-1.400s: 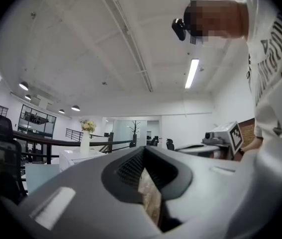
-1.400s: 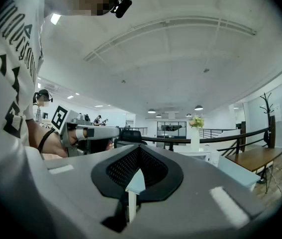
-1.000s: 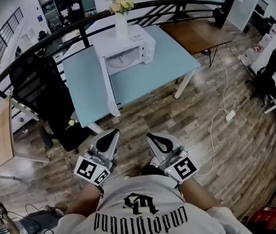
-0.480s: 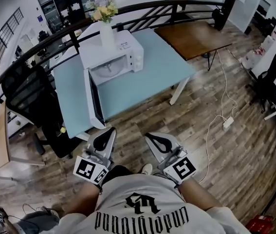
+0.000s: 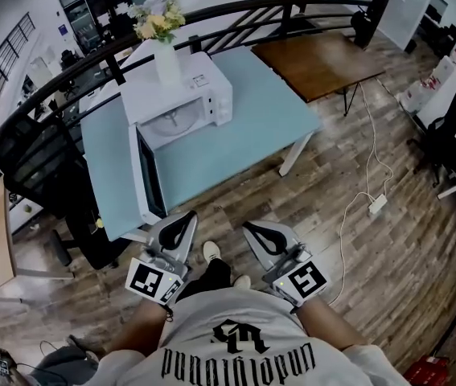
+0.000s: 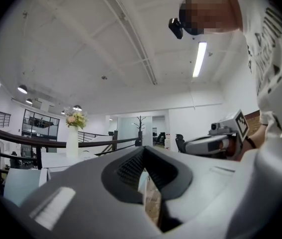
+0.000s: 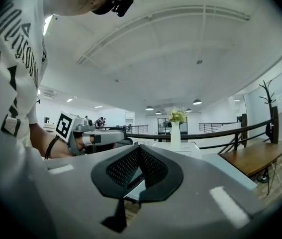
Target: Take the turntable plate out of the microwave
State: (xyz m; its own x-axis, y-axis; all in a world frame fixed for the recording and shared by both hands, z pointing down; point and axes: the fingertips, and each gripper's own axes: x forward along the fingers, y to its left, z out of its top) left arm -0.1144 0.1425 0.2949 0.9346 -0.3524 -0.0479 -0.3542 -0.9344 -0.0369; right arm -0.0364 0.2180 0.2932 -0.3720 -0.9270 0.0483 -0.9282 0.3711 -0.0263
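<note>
1. Left tongs [image 5: 186, 219]: lower centre-left of the head view, held over the wooden floor [image 5: 356, 240] and pointing toward the top of the frame. The left gripper view shows the jaws clenched together with nothing between them.
2. Right tongs [image 5: 249, 227]: lower centre-right of the head view, beside the left tongs and roughly parallel to them. The right gripper view shows the jaws clenched together and empty.
3. Microwave [image 5: 181, 103]: white, standing on the light blue desk [image 5: 252, 111] in the upper centre-left of the head view. It is well apart from both tongs.
4. Door [image 5: 145, 185]: swung fully open, projecting from the left side of the microwave toward the bottom of the frame, past the near edge of the desk.
5. Turntable plate [image 5: 171, 120]: round and pale, lying flat inside the open cavity of the microwave. Neither pair of tongs touches it.
6. Vase [image 5: 166, 59]: white, upright on top of the microwave, holding yellow and white flowers.
7. Surroundings: a black chair [image 5: 43, 167] stands at the left edge of the desk. A brown desk [image 5: 324, 59] adjoins the blue desk at the upper right. A dark curved railing [image 5: 236, 10] runs across the top of the frame.
</note>
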